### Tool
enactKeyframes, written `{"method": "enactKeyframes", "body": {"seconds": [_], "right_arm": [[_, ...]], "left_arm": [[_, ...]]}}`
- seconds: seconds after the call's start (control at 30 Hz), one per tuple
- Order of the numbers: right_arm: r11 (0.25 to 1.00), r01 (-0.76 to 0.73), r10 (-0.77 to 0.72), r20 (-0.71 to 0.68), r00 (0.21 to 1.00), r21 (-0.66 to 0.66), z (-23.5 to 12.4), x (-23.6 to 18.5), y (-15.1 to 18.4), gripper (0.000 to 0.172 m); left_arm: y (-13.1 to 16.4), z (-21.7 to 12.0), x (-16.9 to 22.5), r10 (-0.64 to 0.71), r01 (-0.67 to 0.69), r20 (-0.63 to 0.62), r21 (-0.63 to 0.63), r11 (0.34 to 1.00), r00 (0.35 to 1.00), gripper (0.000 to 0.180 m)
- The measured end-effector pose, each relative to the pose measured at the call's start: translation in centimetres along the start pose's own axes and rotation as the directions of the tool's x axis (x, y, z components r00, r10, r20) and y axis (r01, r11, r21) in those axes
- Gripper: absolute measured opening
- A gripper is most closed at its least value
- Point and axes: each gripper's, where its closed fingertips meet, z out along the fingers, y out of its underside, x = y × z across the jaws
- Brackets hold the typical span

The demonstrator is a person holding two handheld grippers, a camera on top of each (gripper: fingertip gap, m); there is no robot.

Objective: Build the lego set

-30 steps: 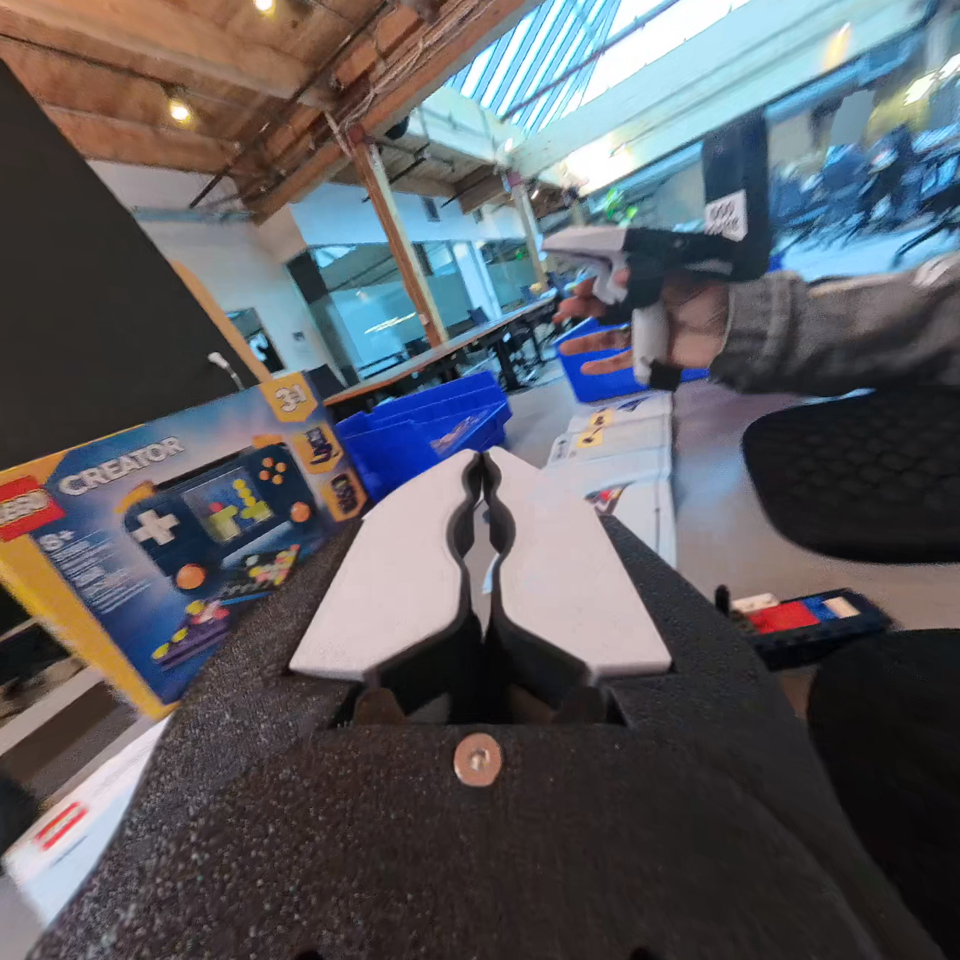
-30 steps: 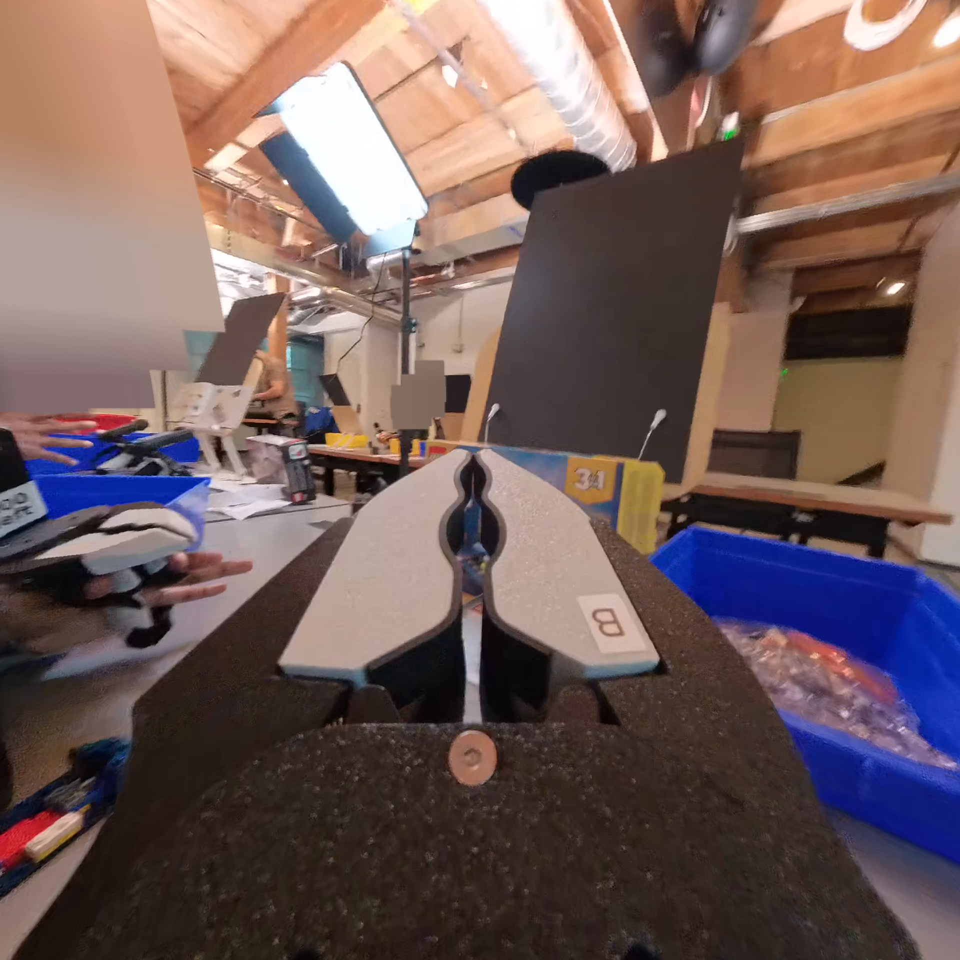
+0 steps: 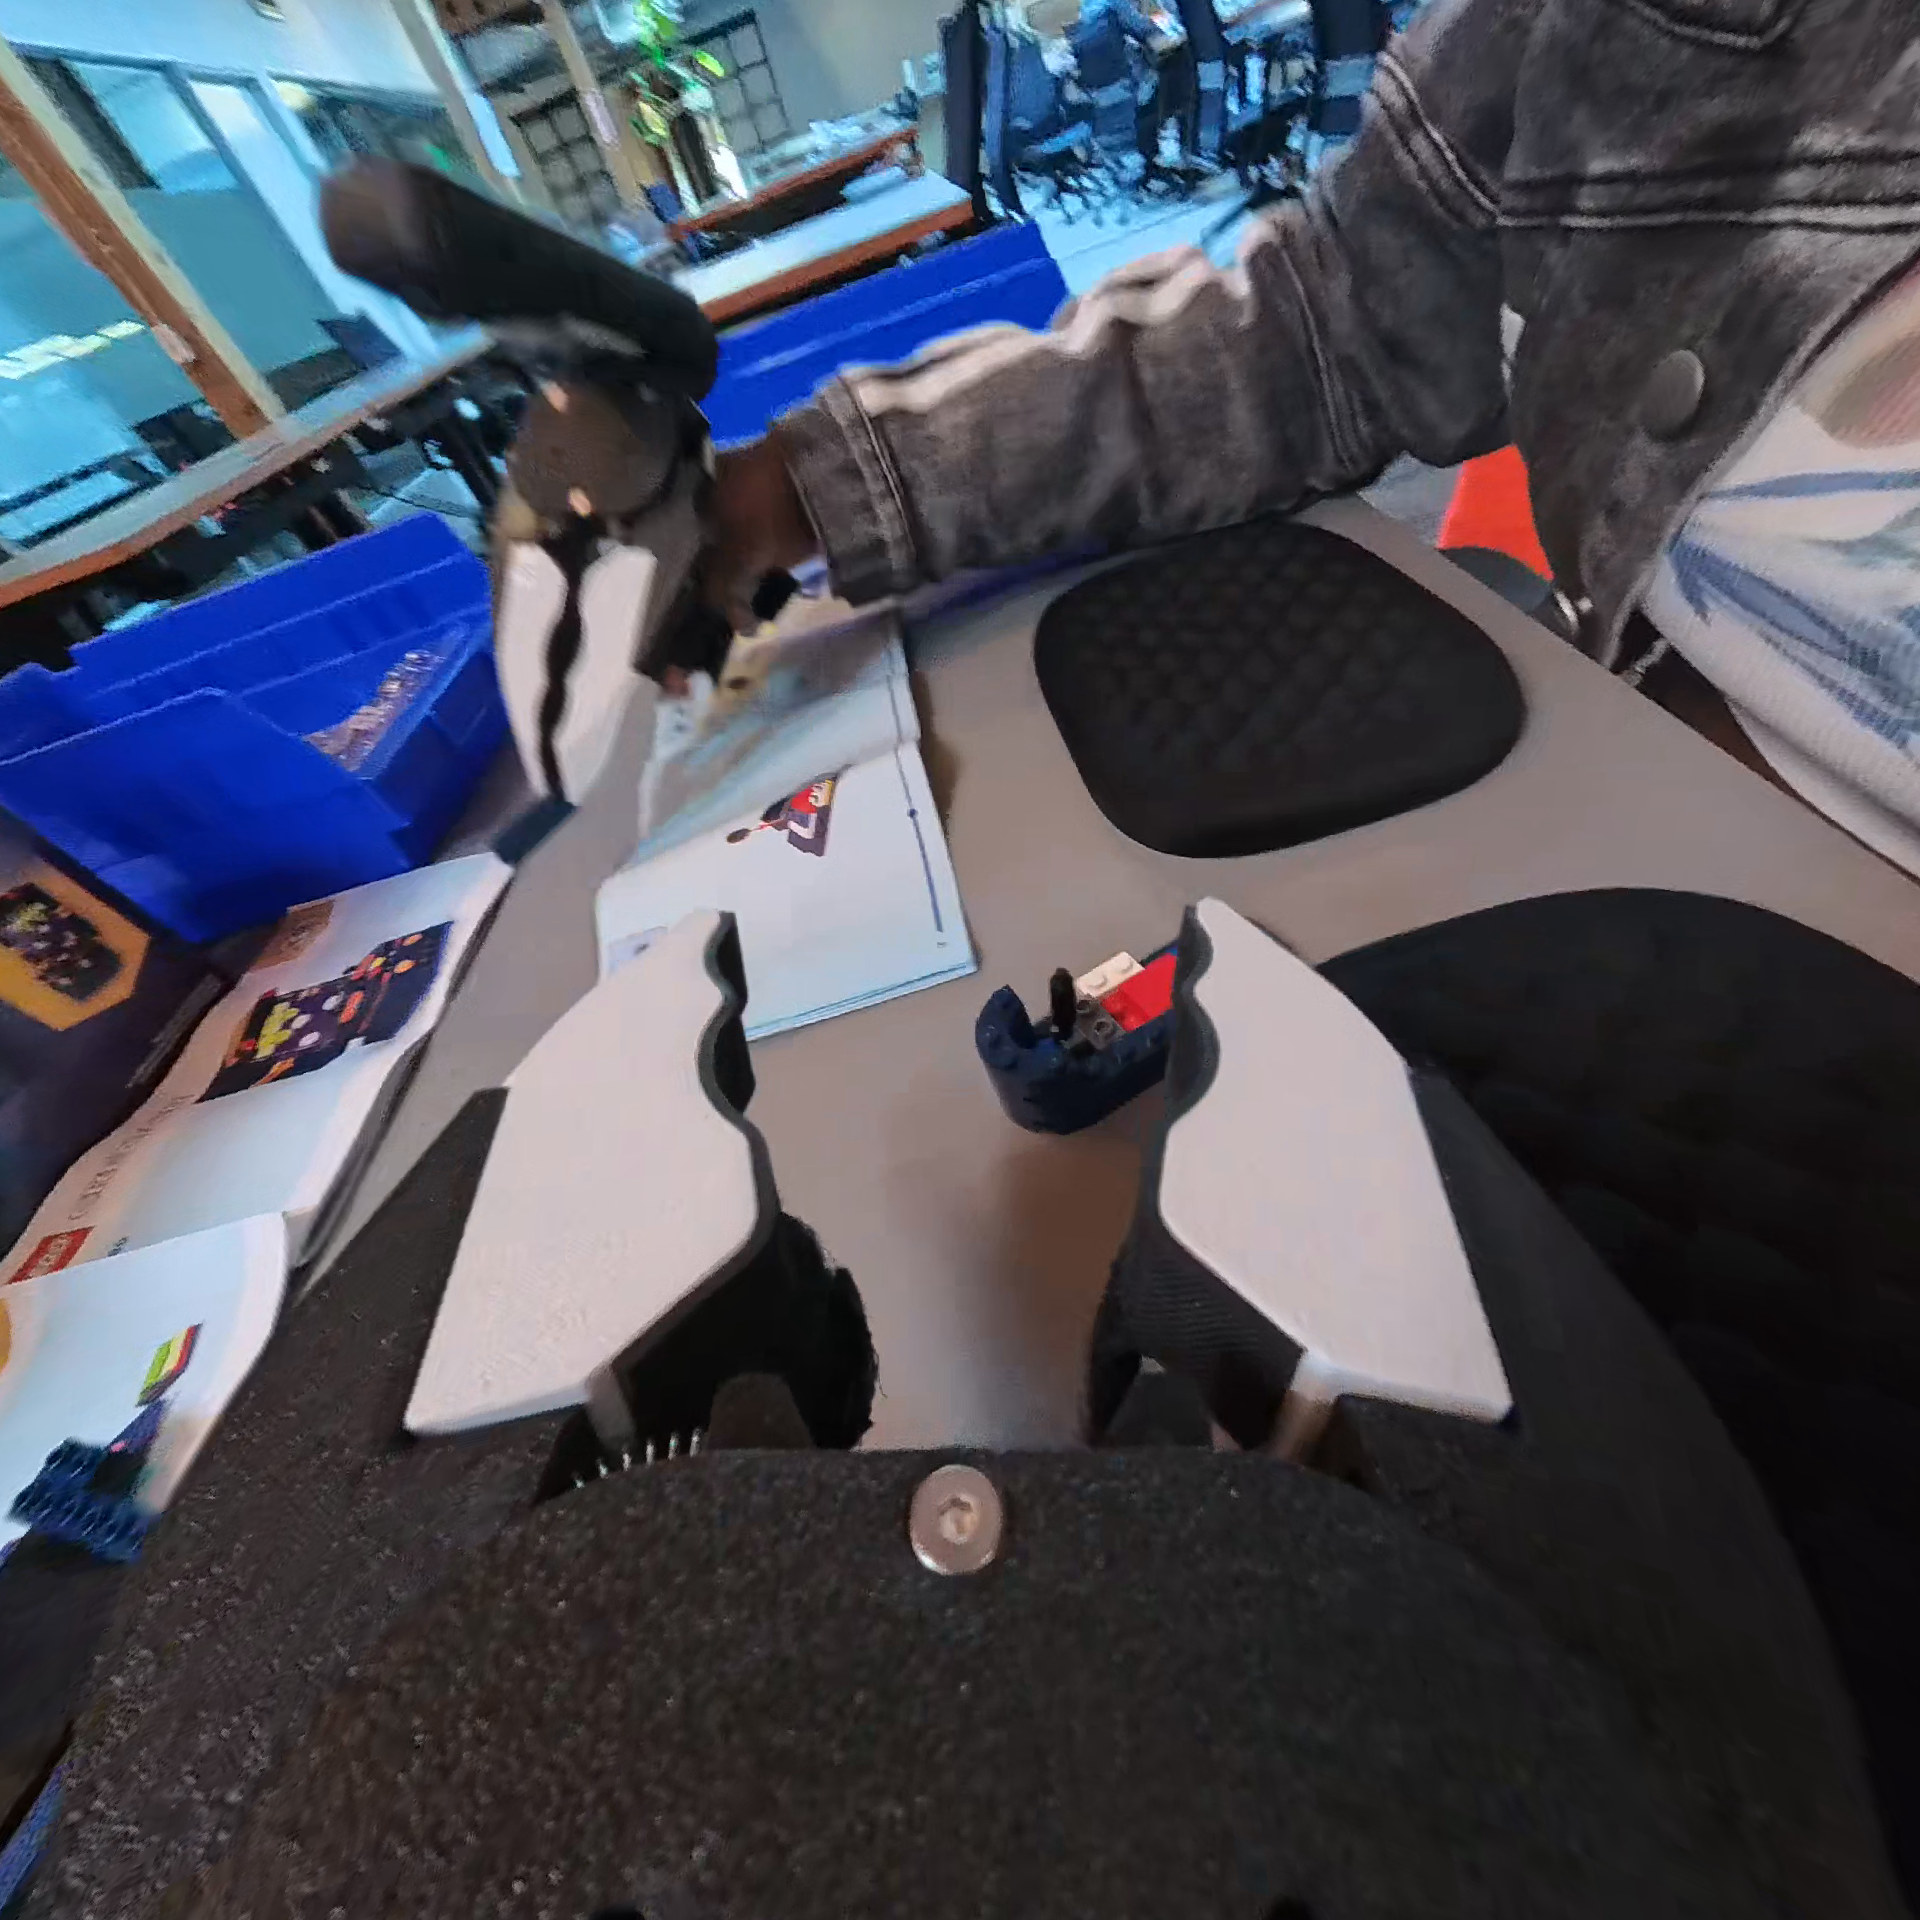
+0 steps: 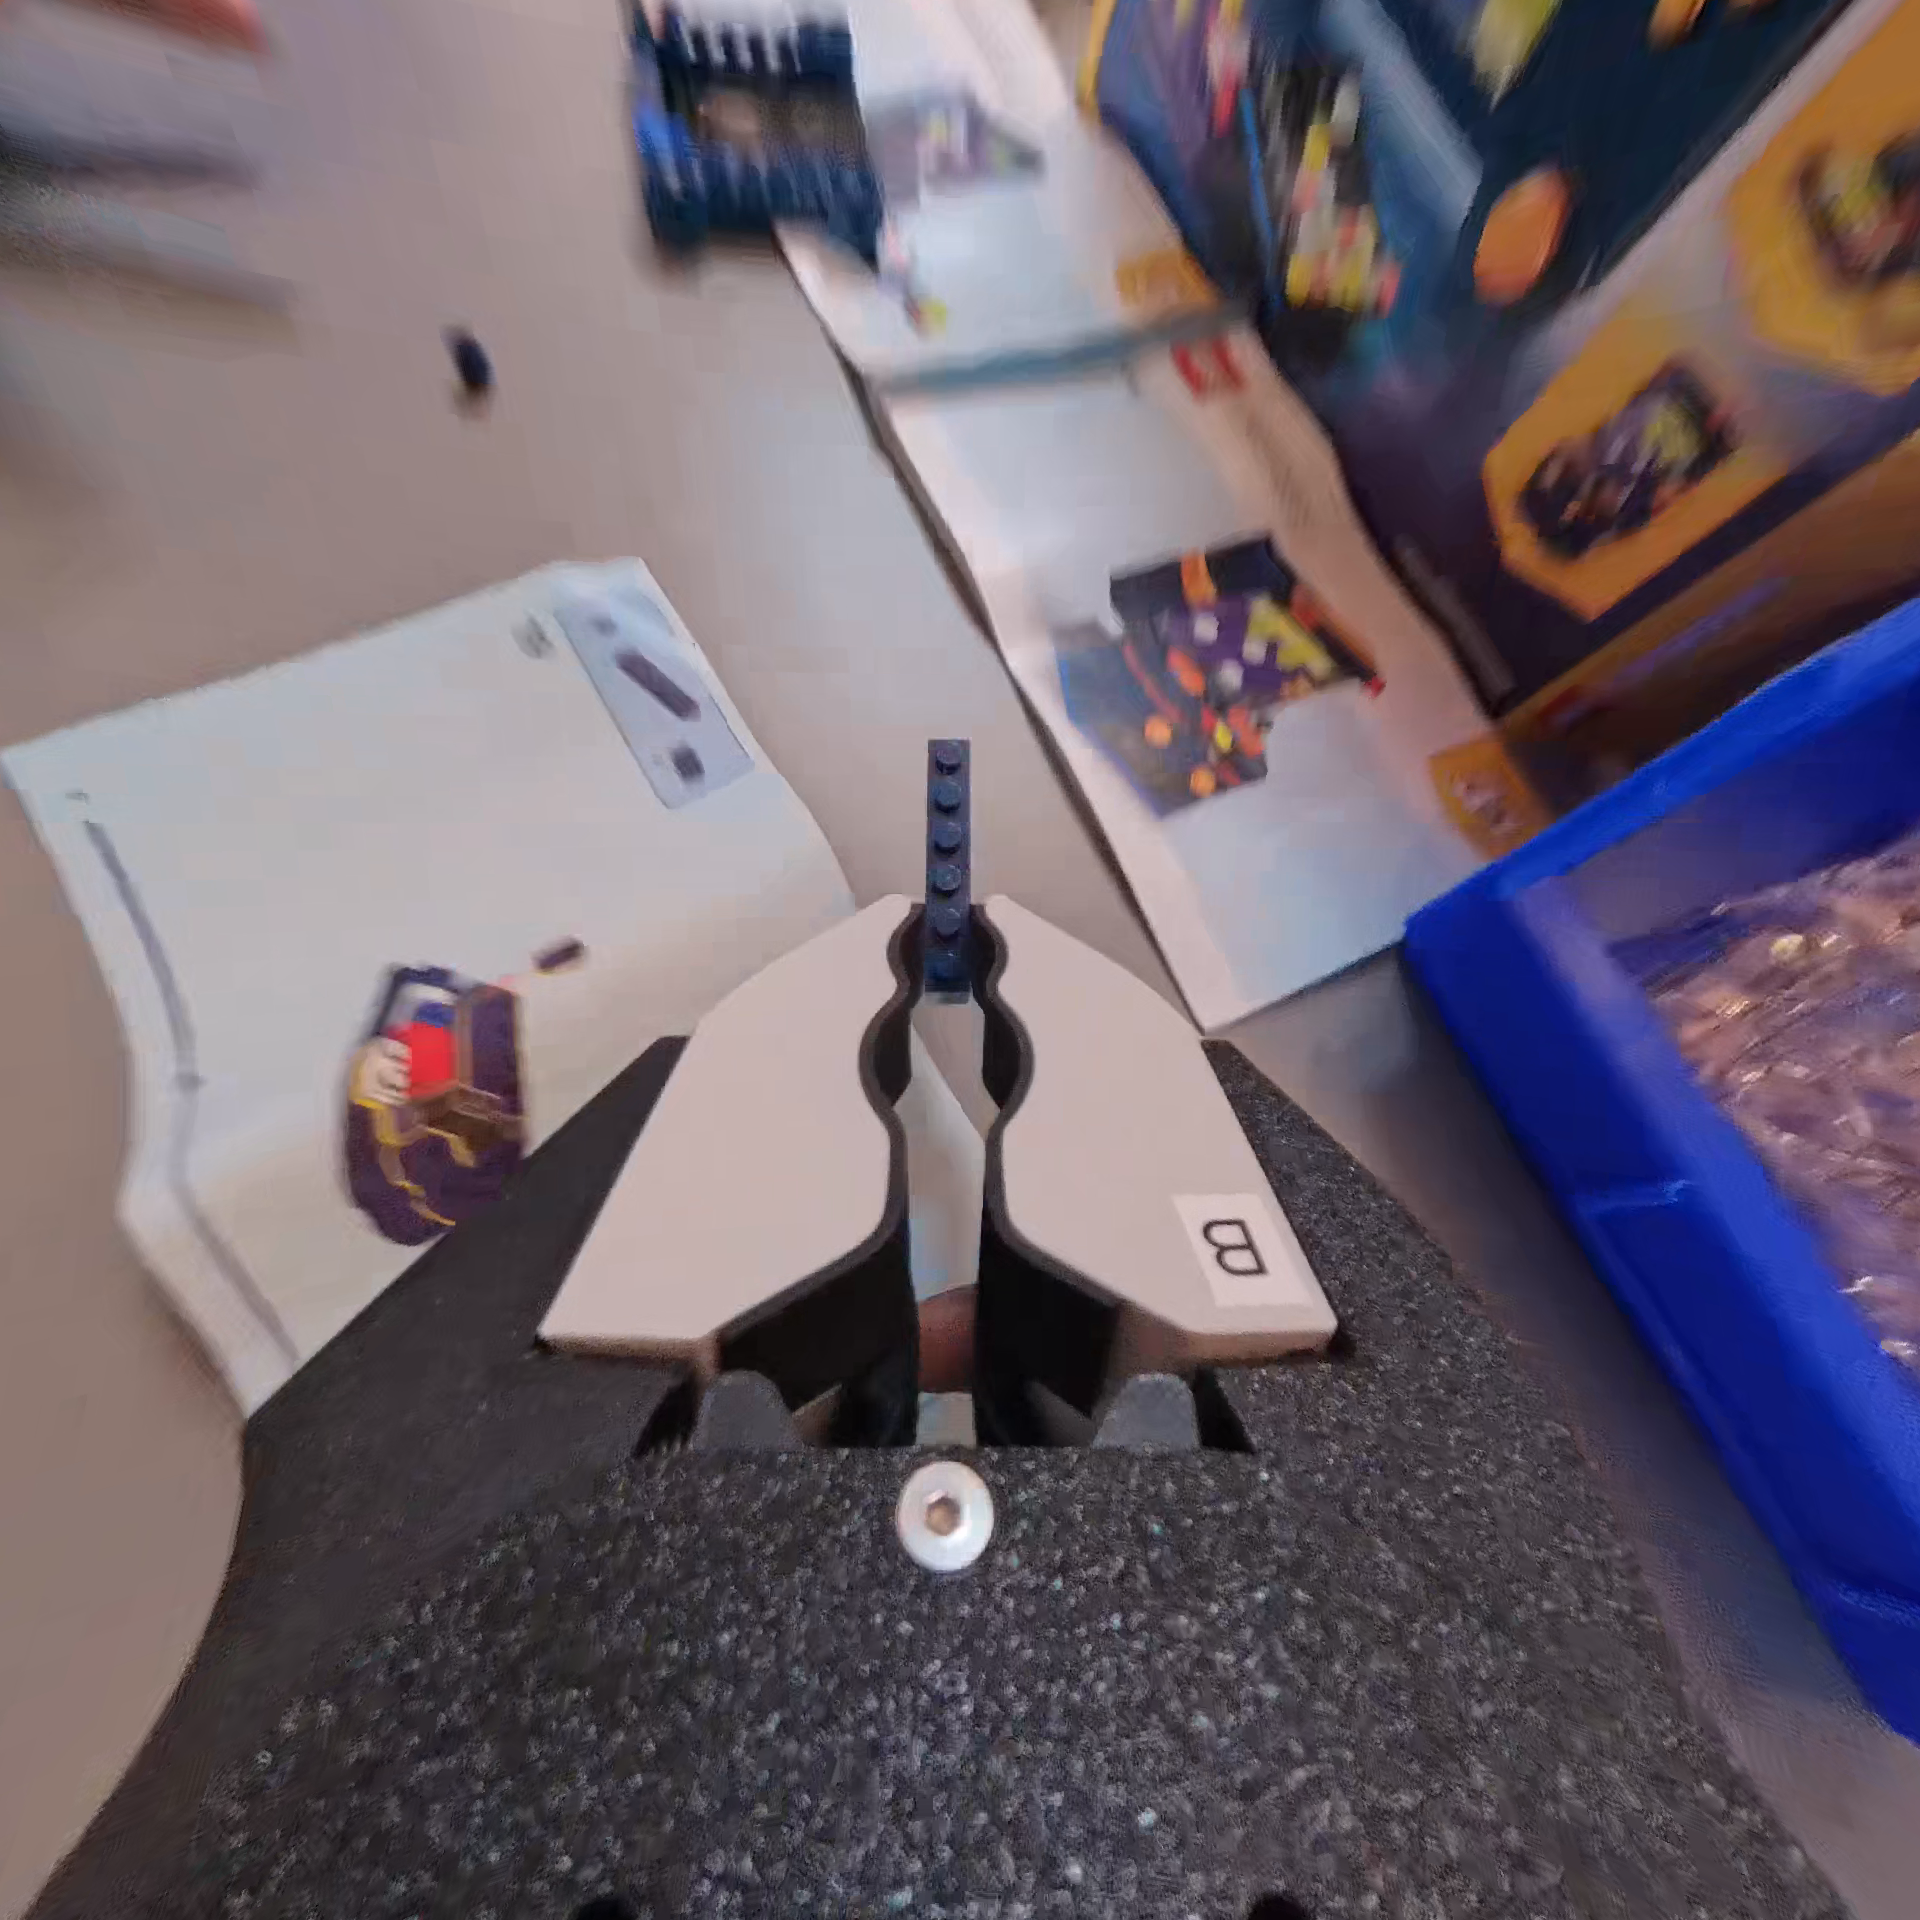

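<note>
My right gripper (image 4: 948, 935) is nearly shut, its pads pinching the near end of a dark blue studded plate (image 4: 948, 831) that sticks out forward over the open instruction booklet (image 4: 416, 831). My left gripper (image 3: 961, 987) is wide open and holds nothing; a small dark blue brick assembly (image 3: 1070, 1049) on the table (image 3: 1039, 883) lies just inside its right finger, contact unclear. Right finger sticker, toy box (image 4: 1558, 364) printing: not transcribed. Background motion-blurred.
</note>
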Motion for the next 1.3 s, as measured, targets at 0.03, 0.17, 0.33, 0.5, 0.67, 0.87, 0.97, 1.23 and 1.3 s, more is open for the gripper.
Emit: {"method": "enactKeyframes", "body": {"seconds": [0.03, 0.17, 0.33, 0.5, 0.67, 0.87, 0.97, 1.23, 1.3], "right_arm": [[0.998, -0.007, 0.007, 0.002, 1.0, 0.055, -0.8, -0.5, -1.3, 0.008], [0.971, -0.098, 0.081, 0.085, 0.993, 0.218, -4.1, -4.4, -5.9, 0.008], [0.899, -0.194, 0.091, 0.266, 0.96, 0.394, -6.6, -10.4, -8.9, 0.008], [0.859, -0.291, 0.17, 0.302, 0.938, 0.42, -6.8, -10.0, -8.2, 0.008], [0.824, -0.347, 0.207, 0.332, 0.92, 0.447, -7.4, -9.4, -8.2, 0.007], [0.844, -0.336, 0.199, 0.339, 0.919, 0.417, -6.8, -9.9, -7.7, 0.008], [0.865, -0.32, 0.194, 0.331, 0.923, 0.386, -6.1, -10.3, -7.4, 0.008], [0.912, -0.28, 0.161, 0.368, 0.916, 0.298, -3.7, -13.0, -6.6, 0.008], [0.922, -0.271, 0.151, 0.388, 0.909, 0.275, -2.9, -14.1, -6.3, 0.008]], "left_arm": [[0.3, 0.2, 0.4, 0.011, -0.011, -0.028, -0.026, 1.0, 1.0, 0.078], [2.2, 1.4, 1.4, 0.056, -0.076, -0.118, -0.167, 0.983, 0.991, 0.071], [3.0, 2.3, 2.8, 0.04, -0.113, -0.29, -0.241, 0.964, 0.956, 0.074], [3.4, 3.0, 3.5, -0.059, -0.13, -0.494, -0.34, 0.932, 0.868, 0.08], [5.1, 2.8, 2.8, -0.106, -0.175, -0.55, -0.433, 0.884, 0.828, 0.065], [5.9, 2.4, 2.7, -0.119, -0.13, -0.507, -0.429, 0.894, 0.854, 0.04], [6.2, 1.7, 1.9, -0.162, -0.013, -0.352, -0.446, 0.895, 0.922, 0.038], [7.4, -2.5, -0.5, -0.114, 0.165, 0.134, -0.479, 0.862, 0.984, 0.035], [7.6, -3.0, -0.7, -0.107, 0.175, 0.164, -0.499, 0.849, 0.981, 0.034]]}}
